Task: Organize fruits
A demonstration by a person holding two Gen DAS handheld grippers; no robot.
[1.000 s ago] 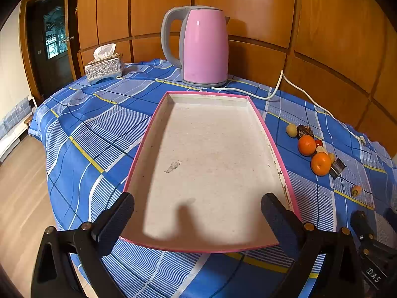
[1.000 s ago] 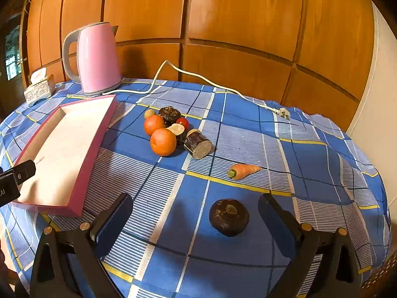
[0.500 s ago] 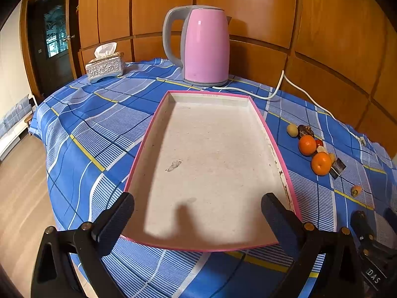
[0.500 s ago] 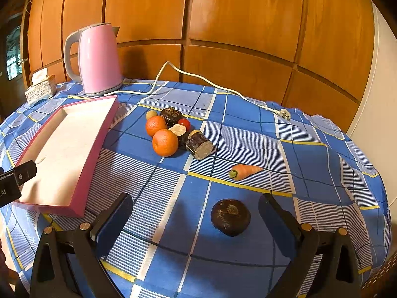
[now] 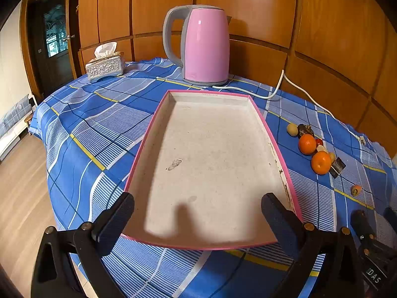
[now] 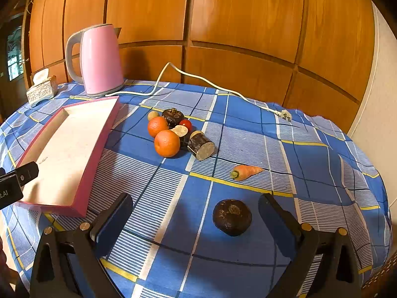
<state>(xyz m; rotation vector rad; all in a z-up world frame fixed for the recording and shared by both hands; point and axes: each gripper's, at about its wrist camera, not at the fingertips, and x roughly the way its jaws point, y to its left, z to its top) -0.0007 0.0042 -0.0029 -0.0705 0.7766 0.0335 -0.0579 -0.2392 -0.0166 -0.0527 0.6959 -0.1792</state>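
Right gripper (image 6: 194,223) hovers with jaws spread above the bench, the dark round fruit (image 6: 232,217) lying between its fingers but nearer the right one; left gripper (image 5: 198,219), jaws likewise spread and empty, hangs over the near end of the bare pink tray (image 5: 158,114). A sound grasp probably calls for centring first, then lowering and closing gently, since a round fruit may roll; the oranges (image 6: 166,143) and carrot (image 6: 245,171) lie farther off.

occluded: pale cut piece (image 6: 180,130) partly behind the near orange (image 6: 166,143) | cut off: left gripper (image 6: 15,183) by right wrist view's left edge, right gripper (image 5: 372,245) by left wrist view's bottom-right corner | too small: dark fruit (image 5: 305,130), kind unclear | lettering on tray (image 5: 210,94) far wall unreadable
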